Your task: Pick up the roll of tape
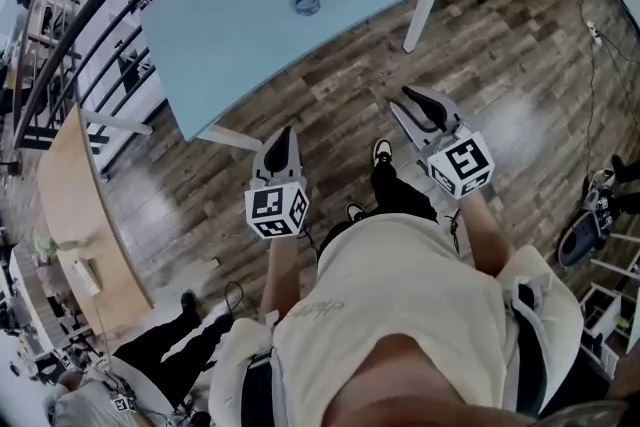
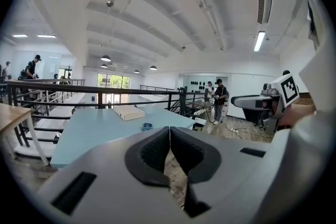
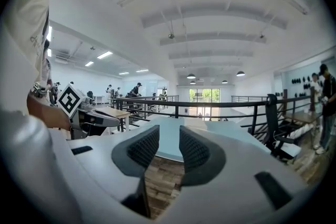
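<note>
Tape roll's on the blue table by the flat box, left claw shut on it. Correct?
No: the left claw is shut on nothing, short of the blue table, per the left gripper view. The tape roll does lie there by the flat box.

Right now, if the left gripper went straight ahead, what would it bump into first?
Probably the blue table; nothing else lies before the left gripper. If held above the tabletop, it would head toward the roll of tape. Height is hard to judge.
</note>
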